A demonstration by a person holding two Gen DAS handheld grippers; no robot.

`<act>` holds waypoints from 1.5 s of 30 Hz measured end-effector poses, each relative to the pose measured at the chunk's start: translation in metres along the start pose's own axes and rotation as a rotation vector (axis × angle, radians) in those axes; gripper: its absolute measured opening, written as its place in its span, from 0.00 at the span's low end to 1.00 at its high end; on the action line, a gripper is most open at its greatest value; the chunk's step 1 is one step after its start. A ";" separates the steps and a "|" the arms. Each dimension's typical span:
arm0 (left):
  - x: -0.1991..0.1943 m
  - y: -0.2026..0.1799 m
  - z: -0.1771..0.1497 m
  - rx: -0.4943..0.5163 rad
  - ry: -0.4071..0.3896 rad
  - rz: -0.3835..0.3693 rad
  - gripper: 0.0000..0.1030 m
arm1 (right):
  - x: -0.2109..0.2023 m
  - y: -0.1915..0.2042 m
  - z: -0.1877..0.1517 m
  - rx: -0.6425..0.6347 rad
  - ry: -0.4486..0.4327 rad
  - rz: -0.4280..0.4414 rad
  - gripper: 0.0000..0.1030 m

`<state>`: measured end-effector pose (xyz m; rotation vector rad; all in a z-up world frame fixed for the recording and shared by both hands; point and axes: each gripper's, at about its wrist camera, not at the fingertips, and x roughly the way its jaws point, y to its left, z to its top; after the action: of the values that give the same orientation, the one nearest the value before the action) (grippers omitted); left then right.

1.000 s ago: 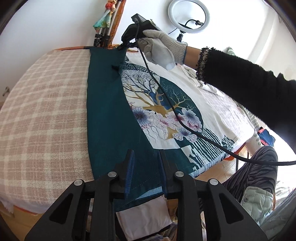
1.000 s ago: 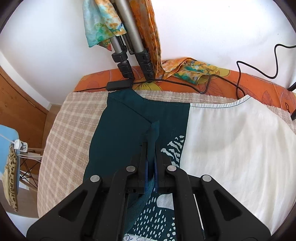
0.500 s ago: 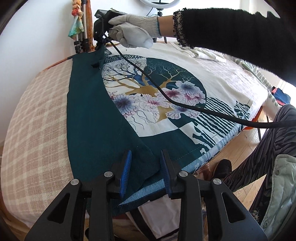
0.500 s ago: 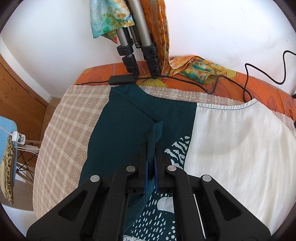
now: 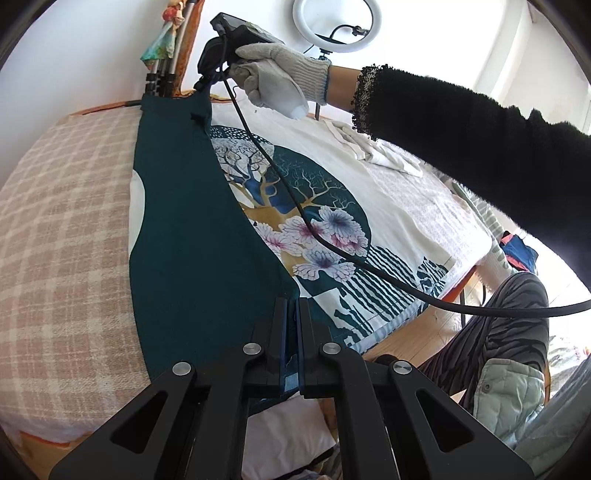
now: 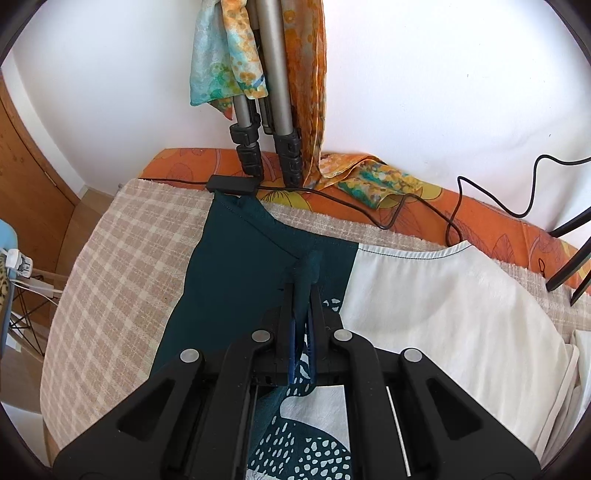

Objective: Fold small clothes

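One shirt (image 5: 207, 236) is lying spread on one checked blanket (image 5: 62, 236), and two grippers are working on it. One white cloth (image 5: 380, 151) is sitting bunched at the blanket's far side, one ring light (image 5: 336, 22) is standing behind it, and one tripod (image 6: 269, 110) draped with a scarf (image 6: 229, 59) is leaning at the wall.

The left gripper (image 5: 292, 314) is pinching the shirt's teal panel near its lower hem, at the near edge of the blanket; its fingers (image 5: 280, 325) are standing almost together with only a thin strip of fabric between them. The teal panel is stretching away from these fingers toward the far end, with the tree-and-flower print lying to its right.

The right gripper (image 6: 303, 295) is clamping a raised pleat of teal fabric near the shirt's upper seam, its fingers (image 6: 286, 306) nearly closed around the fold, which is poking up beyond the tips. In the left view the gloved right hand (image 5: 273, 81) is holding this gripper above the shirt's far end, and one black cable (image 5: 332, 247) is trailing from it across the print.
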<state>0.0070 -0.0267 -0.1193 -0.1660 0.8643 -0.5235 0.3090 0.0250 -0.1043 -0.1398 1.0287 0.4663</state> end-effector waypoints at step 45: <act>0.054 -0.143 0.014 0.186 0.015 -0.089 0.35 | -0.246 -0.241 -0.156 0.231 -0.234 0.006 0.67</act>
<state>-0.0068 -0.1779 -0.0970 -0.0301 0.8210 -0.6860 0.1856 -0.3171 -0.0008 0.1214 0.8458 0.3569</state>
